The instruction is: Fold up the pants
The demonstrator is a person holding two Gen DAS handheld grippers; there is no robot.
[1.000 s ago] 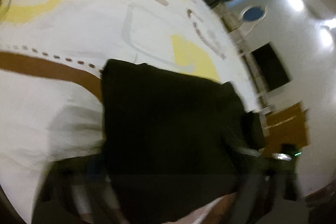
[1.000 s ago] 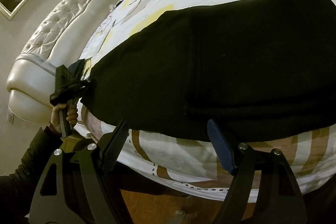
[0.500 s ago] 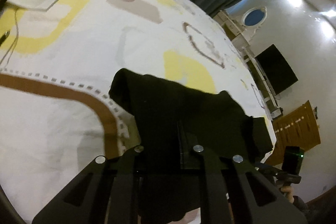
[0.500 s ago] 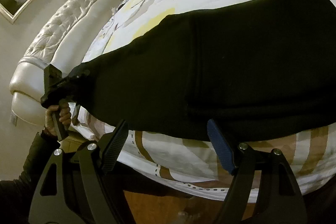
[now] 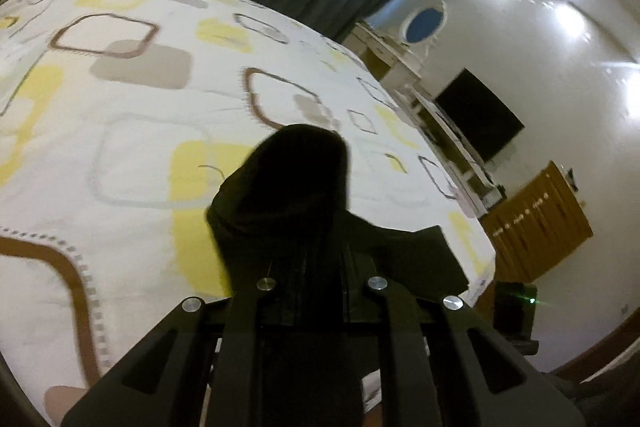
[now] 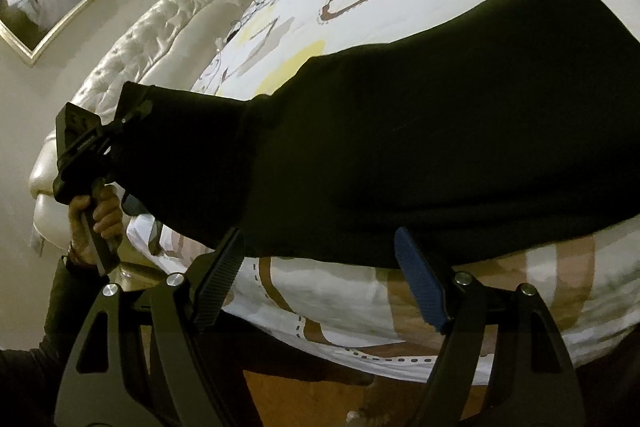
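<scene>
Fingers of the left gripper [image 5: 320,267] are clenched on one end of the black fabric pants [image 6: 400,147]; a second ago that end lay flat on the bed, the jaws closed on it in the first half of that second, and now it stands lifted clear of the white bed cover with yellow and brown squares [image 5: 120,147]. In the right wrist view the left gripper [image 6: 110,131] holds the bunched hem up at the far left, near the white tufted headboard [image 6: 132,55], with the person's hand [image 6: 96,215] wrapped round its handle. From there the cloth slopes down to the rest of the pants, which lie spread across the bed just beyond the near edge.

Fingers of the right gripper [image 6: 320,279] stand wide apart and released, empty, with the near edge of the pants just ahead of them and not between the pads as far as the view shows.

My reading is that the fold has begun: with one end raised, the next move is likely to carry it over the flat part. The single pinch may let the cloth sag or twist, so the free right gripper could steady the other corner.
</scene>
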